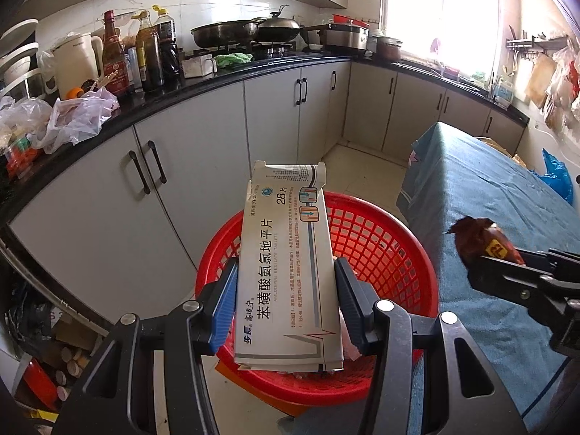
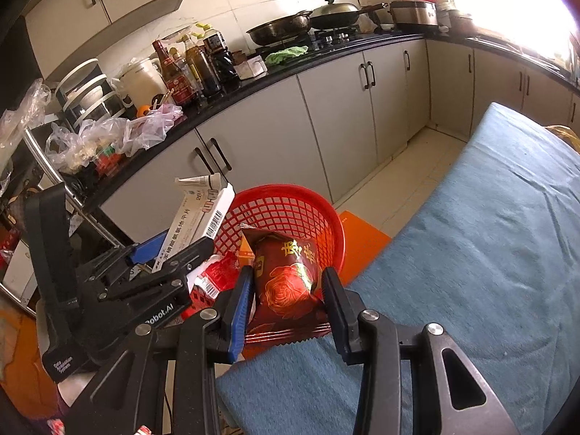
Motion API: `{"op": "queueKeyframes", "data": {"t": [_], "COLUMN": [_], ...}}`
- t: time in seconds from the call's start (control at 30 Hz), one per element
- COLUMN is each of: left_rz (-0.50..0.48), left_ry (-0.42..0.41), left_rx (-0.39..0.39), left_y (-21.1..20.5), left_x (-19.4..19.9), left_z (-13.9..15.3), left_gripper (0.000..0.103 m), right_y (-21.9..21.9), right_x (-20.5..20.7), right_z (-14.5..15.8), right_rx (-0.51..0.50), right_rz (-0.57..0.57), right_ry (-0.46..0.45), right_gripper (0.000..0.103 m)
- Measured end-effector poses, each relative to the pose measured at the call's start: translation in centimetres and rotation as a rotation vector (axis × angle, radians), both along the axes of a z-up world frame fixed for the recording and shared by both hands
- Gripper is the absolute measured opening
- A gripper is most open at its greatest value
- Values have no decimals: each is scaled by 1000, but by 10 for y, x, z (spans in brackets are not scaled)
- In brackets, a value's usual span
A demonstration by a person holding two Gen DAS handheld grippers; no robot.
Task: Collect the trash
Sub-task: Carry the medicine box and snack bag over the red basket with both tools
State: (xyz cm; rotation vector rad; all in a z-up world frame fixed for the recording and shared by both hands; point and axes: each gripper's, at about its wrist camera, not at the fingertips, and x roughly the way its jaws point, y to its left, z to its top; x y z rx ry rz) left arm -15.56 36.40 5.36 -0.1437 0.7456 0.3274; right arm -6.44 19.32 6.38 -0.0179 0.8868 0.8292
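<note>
My left gripper (image 1: 286,282) is shut on a flattened white medicine box (image 1: 286,268) with Chinese print and holds it upright over a red mesh basket (image 1: 384,253) on the floor. My right gripper (image 2: 286,290) is shut on a dark red snack packet (image 2: 286,272) with a gold rose print, held at the basket's (image 2: 301,210) near edge beside the blue-covered table (image 2: 471,261). The box (image 2: 195,217) and left gripper (image 2: 174,253) show at left in the right wrist view. The packet (image 1: 478,239) shows at right in the left wrist view. Red packaging (image 2: 214,275) lies in the basket.
Grey cabinets (image 1: 203,166) under a black counter (image 1: 217,79) run along the left and back, with bottles (image 1: 145,50), plastic bags (image 1: 72,119), pans (image 1: 232,32) and a cooker. An orange board (image 2: 362,246) lies under the basket. Clutter (image 1: 43,362) sits on the floor at far left.
</note>
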Motion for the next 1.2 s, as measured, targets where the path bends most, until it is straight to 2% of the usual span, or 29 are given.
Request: {"op": "queueKeyframes", "data": {"t": [0.43,0.7,0.93,1.2], "left_rz": [-4,-9,-11,-12], "left_ry": [7,-11,-44,-15], "left_rx": [-24,-54,-122,-201], "left_y": [8,8,9,5], "left_x": [5,-8,-35,-56], "left_z": [-6,-3,3,-11], "left_gripper": [50,50,50,50], "right_y": [14,11,3,-21], "right_x": [10,3,-9,-20], "right_z": [-13,-15,-18,-37], "right_rx": [-2,1,15,28], "right_rz": [-11,-15,-25,-80], "right_ry": [33,39,50,113], "right_gripper": [42,42,42,42]}}
